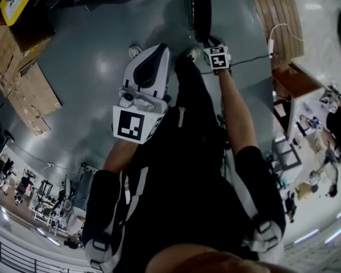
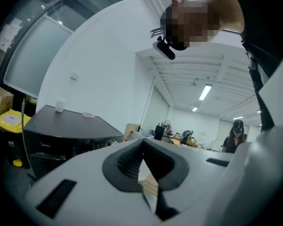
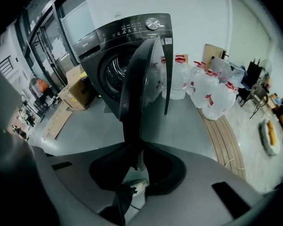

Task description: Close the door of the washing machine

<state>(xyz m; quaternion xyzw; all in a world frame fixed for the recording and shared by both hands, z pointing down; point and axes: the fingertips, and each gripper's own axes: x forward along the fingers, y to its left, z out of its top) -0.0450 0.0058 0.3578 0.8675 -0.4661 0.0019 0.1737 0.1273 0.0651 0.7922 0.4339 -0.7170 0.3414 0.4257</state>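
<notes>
r claw [image 3: 134,146] clamped on washer door [image 3: 142,79] edge, door open

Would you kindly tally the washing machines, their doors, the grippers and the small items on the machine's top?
Washing machine: 1
Door: 1
Grippers: 2 (left gripper, right gripper)
Items on top: 2 (cup, small flat thing)
Total: 6

No readable text: print on washing machine [image 3: 127,36] panel, yellow bin [image 2: 10,121] and water bottles [image 3: 212,95] too small
</notes>
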